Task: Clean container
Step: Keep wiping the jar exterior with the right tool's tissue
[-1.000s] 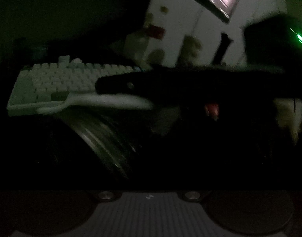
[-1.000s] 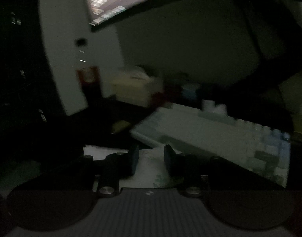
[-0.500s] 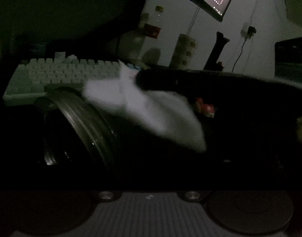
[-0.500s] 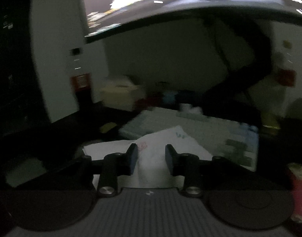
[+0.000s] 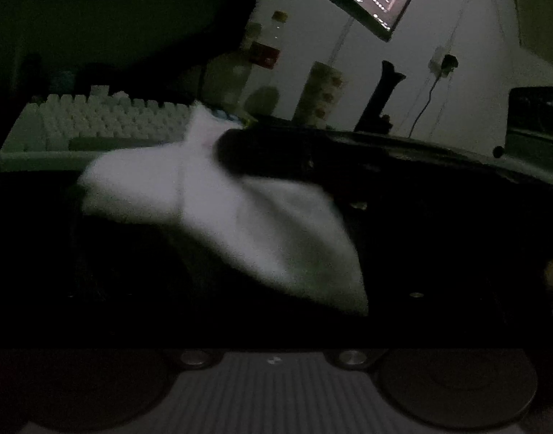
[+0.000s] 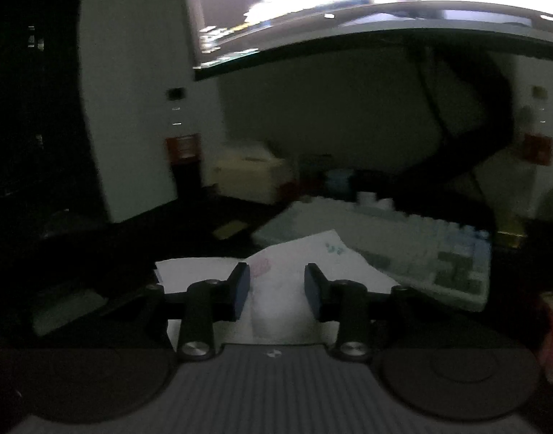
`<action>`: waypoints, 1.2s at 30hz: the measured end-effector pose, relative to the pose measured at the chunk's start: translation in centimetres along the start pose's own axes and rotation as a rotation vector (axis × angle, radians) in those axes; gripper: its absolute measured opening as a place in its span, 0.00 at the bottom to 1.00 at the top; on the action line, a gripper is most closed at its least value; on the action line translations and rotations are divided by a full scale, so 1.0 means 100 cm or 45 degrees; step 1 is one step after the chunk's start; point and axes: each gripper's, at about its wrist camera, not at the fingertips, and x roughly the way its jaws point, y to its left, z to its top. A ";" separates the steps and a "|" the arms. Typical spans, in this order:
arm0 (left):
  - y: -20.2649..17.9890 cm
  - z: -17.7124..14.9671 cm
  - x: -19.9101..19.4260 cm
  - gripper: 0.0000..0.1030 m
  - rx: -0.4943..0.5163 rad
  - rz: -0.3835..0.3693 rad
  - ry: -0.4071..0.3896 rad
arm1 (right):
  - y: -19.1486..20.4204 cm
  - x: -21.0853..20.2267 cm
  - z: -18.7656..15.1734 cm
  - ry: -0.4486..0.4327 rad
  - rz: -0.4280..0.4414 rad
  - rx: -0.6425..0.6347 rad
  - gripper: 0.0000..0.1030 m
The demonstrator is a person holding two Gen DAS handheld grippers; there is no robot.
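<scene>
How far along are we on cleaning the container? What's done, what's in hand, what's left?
Done: nothing can be confirmed; the scene is very dark and the container itself cannot be made out. In hand: the right tongs grip a white tissue, which the left view shows blurred and spread low in front of the keyboard. Left: apparently the rest of the wiping, then checking the result.

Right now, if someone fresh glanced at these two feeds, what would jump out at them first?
The pale cloth, the brightest thing in a very dark scene, fills the middle of the left wrist view; in the right wrist view it sits between the right gripper fingers. Next, the white keyboard behind it and the lit monitor overhead.
</scene>
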 end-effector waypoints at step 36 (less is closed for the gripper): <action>-0.069 -0.054 -0.022 0.99 0.125 0.082 -0.099 | -0.017 -0.062 -0.022 0.076 -0.108 0.099 0.38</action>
